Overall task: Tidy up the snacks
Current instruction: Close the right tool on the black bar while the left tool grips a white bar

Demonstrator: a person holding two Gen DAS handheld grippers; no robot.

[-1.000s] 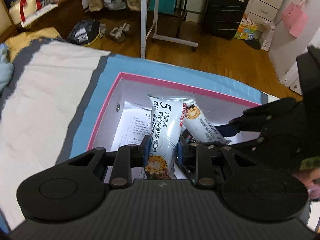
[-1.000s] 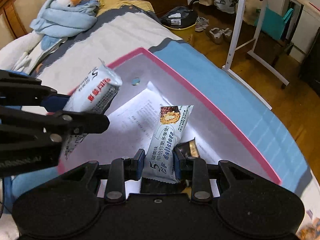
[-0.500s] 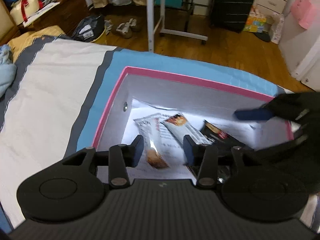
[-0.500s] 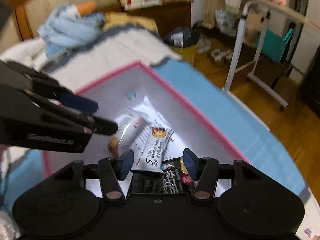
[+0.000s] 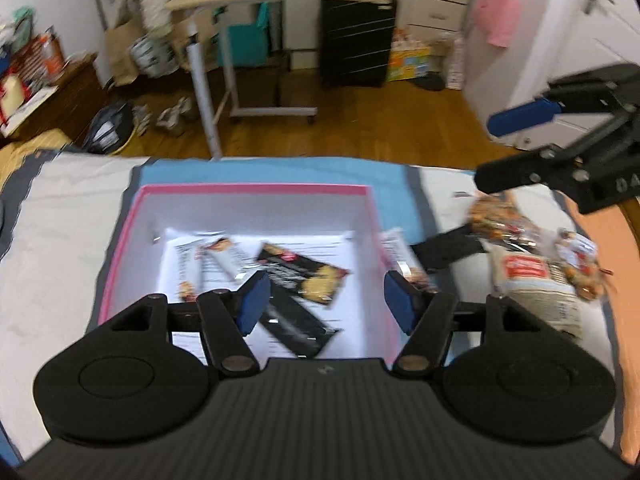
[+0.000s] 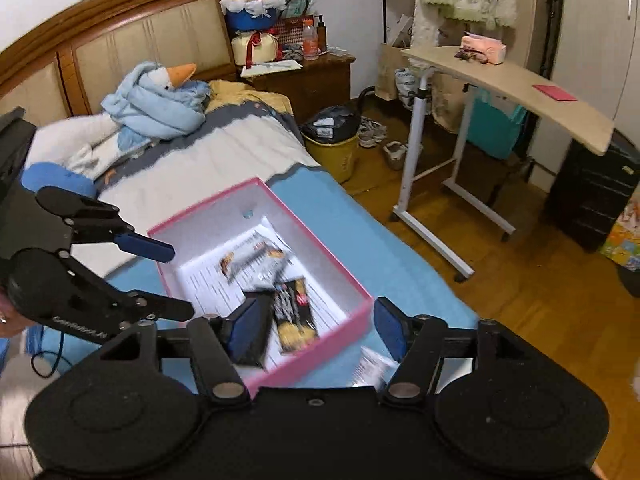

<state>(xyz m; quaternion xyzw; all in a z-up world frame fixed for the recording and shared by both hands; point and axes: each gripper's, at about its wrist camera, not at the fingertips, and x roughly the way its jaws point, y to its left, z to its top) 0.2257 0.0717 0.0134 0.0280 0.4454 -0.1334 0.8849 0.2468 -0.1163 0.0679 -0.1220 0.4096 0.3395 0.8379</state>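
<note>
Both grippers, left (image 5: pixel 326 300) and right (image 6: pixel 316 330), opening empty above the box (image 5: pixel 256 190); snack packets (image 5: pixel 304 272) lie inside, below them.

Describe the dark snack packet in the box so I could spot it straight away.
Start at the bed and find the pink-edged box with white walls on its blue cover. Printed paper lines the bottom, with several packets on it. The black packet lies nearest the box's middle, showing golden biscuits and a small red mark; the wrappers beside it are pale.
</note>
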